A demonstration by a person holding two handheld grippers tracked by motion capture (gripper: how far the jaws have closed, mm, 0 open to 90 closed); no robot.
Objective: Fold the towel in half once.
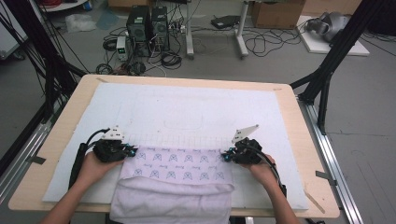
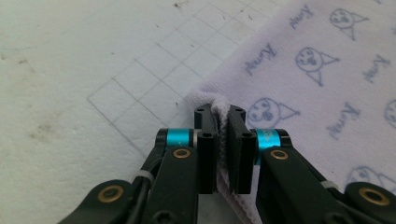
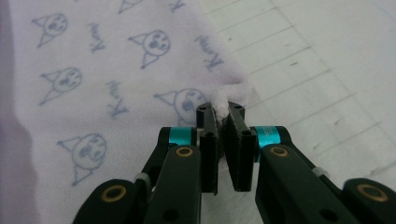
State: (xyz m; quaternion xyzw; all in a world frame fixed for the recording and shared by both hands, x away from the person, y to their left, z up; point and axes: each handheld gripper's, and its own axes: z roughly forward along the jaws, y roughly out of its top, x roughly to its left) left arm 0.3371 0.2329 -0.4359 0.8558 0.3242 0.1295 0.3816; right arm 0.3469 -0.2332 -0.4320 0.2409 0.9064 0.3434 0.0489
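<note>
A pale lilac towel [image 1: 177, 170] printed with small cartoon faces lies at the near middle of the white mat, its near part folded over and hanging off the table's front edge. My left gripper [image 1: 134, 151] is shut on the towel's far left corner [image 2: 205, 95]; the cloth bunches between the black jaws [image 2: 220, 122]. My right gripper [image 1: 224, 156] is shut on the far right corner [image 3: 229, 95], with a tuft of cloth pinched between its jaws [image 3: 221, 119]. Both corners rest low on the mat.
A white gridded foam mat [image 1: 187, 116] covers most of the wooden table [image 1: 308, 154]. Beyond the table's far edge the floor holds computer towers [image 1: 147, 28], cables and a cardboard box [image 1: 275, 14]. Black frame legs [image 1: 327, 70] stand at both sides.
</note>
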